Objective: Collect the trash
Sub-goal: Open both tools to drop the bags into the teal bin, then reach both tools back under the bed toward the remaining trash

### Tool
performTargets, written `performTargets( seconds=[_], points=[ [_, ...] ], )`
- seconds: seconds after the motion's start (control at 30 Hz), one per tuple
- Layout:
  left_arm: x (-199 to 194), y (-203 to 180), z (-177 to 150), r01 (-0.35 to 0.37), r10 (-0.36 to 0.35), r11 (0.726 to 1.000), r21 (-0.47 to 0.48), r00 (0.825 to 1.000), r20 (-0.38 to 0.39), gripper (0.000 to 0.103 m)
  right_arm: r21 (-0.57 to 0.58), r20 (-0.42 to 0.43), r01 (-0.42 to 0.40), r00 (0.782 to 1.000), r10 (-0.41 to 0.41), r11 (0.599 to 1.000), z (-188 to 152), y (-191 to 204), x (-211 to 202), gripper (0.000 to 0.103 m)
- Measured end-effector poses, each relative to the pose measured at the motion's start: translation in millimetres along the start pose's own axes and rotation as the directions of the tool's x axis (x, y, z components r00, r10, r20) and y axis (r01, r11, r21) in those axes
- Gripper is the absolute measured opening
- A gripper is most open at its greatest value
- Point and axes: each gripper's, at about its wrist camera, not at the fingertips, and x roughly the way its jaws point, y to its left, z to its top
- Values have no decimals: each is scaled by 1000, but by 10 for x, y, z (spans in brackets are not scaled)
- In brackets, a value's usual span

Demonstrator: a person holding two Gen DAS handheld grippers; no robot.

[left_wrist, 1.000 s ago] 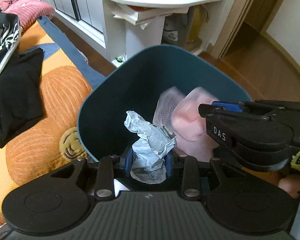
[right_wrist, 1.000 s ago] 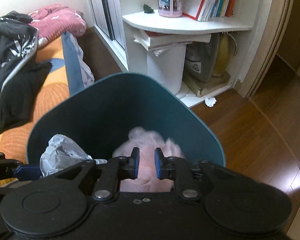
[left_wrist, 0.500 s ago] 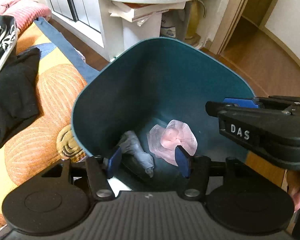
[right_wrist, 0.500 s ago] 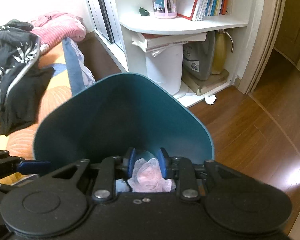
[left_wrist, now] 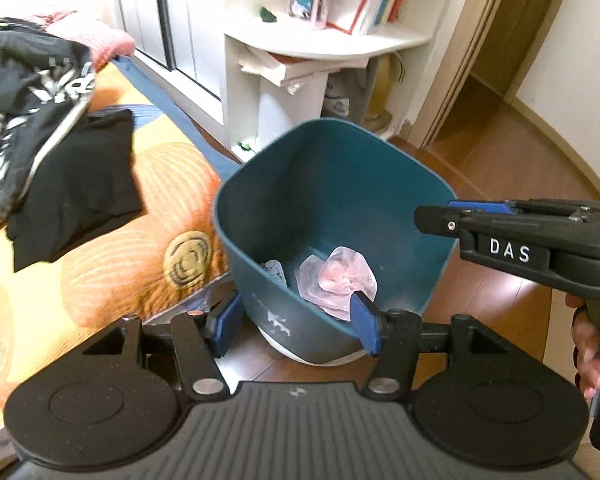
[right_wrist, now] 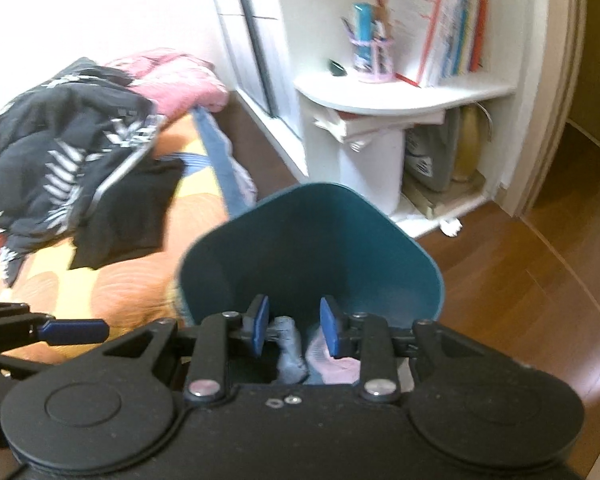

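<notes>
Both grippers are hovering above a teal bin (left_wrist: pixel 332 184) standing on the wood floor (left_wrist: pixel 500 152) beside a bed (left_wrist: pixel 112 216). The left gripper (left_wrist: pixel 296 322) is holding its jaws well apart with nothing between them. The right gripper (right_wrist: pixel 294 326) is opening its jaws, and they are gripping nothing; the trash seen through the gap is lying far below. A pink wad (left_wrist: pixel 342 276) and a crumpled grey paper (left_wrist: pixel 275 270) are sitting side by side at the bottom of the bin. Dark clothes (left_wrist: pixel 52 152) are lying on the orange bedspread. A white shelf (right_wrist: pixel 404 92) with books (right_wrist: pixel 448 48) is standing behind the bin.
</notes>
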Motion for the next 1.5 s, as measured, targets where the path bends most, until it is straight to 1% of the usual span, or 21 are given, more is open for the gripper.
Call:
performTargets(
  seconds=[0.07,0.27,0.43,0.47,0.5,0.57,0.73,0.83,0.87,0.97,1.03,1.1,1.17,1.3,1.4,1.5],
  points=[
    [-166,55,-74,-6,6,1000,-9,1000,18,58,-24,19,-21,1000,21,999,-28,124,-126,37],
    [-652,304,-318,-22,25,998,-55,998,62,58,-92,47,-94,994,98,991,-100,537,-398,38],
    [-1043,597,-556,-37,47,994,-101,994,99,58,-146,55,-161,984,170,976,-184,905,-580,40],
    [-1109,669,-606,-42,54,992,-115,993,105,60,-155,54,-174,981,184,972,-207,969,-606,40],
    [-1162,740,-655,-47,61,990,-131,992,108,66,-168,51,-188,979,199,968,-238,1050,-629,41],
    [-1280,908,-791,-64,83,985,-163,989,118,69,-192,41,-213,973,225,958,-298,1200,-650,41],
    [-1456,1334,-1141,-124,152,967,-224,982,115,69,-262,-9,-281,957,289,923,-516,1609,-604,42],
    [-1503,1571,-1339,-141,174,955,-261,979,106,70,-295,-51,-324,945,324,899,-659,1840,-537,43],
    [-1511,1641,-1407,-143,177,951,-274,979,104,70,-304,-65,-337,940,334,891,-711,1911,-516,43],
    [-1521,1870,-1637,-150,190,936,-318,977,97,80,-322,-114,-375,927,357,870,-875,2126,-411,44],
    [-1501,2028,-1796,-154,197,925,-347,976,92,81,-324,-150,-399,917,370,858,-985,2248,-322,44],
    [-1417,2175,-1895,-160,200,914,-372,977,70,84,-327,-192,-414,909,369,850,-1102,2379,-184,45],
    [-1322,2348,-2007,-171,206,899,-403,978,44,84,-325,-232,-424,902,364,845,-1224,2485,-37,45],
    [-1095,2726,-2201,-203,218,872,-446,976,-19,84,-296,-324,-452,876,357,841,-1478,2683,312,46],
    [-899,2985,-2319,-229,223,864,-449,973,-66,84,-307,-374,-456,865,334,835,-1671,2831,580,46],
    [-643,3221,-2432,-249,214,864,-438,968,-127,84,-309,-429,-449,853,298,839,-1854,2959,892,46]
  ],
)
